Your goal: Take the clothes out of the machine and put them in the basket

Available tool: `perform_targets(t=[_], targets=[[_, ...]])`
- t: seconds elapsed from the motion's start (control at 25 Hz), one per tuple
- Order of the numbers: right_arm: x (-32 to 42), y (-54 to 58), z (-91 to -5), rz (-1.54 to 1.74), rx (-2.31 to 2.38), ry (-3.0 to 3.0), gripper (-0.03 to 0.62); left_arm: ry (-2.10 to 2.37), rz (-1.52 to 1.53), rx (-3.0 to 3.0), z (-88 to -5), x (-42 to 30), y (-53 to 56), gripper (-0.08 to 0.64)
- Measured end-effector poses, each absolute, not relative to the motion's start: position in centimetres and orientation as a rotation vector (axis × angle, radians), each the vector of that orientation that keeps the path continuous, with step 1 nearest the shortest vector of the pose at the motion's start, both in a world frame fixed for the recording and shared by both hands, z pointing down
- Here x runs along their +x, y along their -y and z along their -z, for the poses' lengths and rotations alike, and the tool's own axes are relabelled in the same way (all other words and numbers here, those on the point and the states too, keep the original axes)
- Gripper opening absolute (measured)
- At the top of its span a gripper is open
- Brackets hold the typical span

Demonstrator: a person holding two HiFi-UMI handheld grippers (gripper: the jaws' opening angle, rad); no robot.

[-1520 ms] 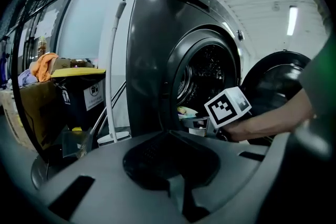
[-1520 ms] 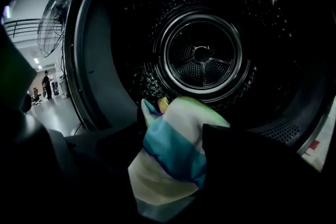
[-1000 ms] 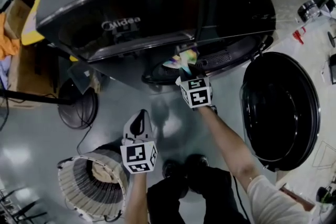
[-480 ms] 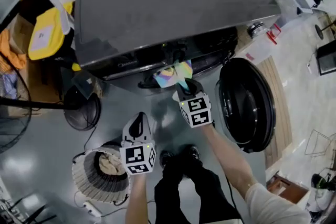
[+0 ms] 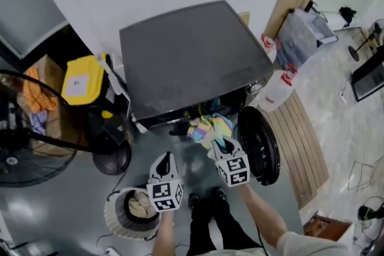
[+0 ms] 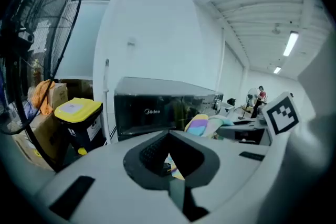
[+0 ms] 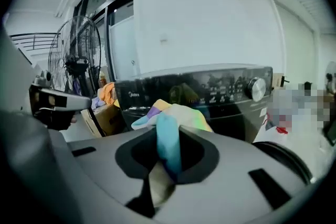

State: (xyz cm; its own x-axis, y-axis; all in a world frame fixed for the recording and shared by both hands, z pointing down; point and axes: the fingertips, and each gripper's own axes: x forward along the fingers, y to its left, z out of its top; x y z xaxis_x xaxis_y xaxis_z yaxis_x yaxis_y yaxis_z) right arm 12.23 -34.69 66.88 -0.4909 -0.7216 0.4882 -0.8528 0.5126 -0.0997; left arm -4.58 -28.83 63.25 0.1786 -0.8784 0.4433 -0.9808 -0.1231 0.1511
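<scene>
Pastel rainbow-striped cloth [image 5: 210, 128] pinched in right tongs [image 5: 222, 142]; left tongs [image 5: 166, 157] closed. Swing left over round ribbed basket [image 5: 114, 214], then release.

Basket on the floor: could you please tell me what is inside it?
A crumpled beige cloth lies in the basket. The left gripper covers its right rim, so anything there, or under the cloth, cannot be seen.
</scene>
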Motion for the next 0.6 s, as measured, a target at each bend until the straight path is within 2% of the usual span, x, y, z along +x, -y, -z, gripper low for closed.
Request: perform_targets(t=[0.32,0.6], targets=[[14.0,31.1,-51.1,-0.353,1.301,2.462,0.072,1.799,-0.287,2.091,-51.0,-4.0,27.0,0.017],[15.1,28.9,-43.4,-0.267,1.216,2.541,0.072,1.886,-0.264,2.123,-42.8,-3.3,25.3,0.017]])
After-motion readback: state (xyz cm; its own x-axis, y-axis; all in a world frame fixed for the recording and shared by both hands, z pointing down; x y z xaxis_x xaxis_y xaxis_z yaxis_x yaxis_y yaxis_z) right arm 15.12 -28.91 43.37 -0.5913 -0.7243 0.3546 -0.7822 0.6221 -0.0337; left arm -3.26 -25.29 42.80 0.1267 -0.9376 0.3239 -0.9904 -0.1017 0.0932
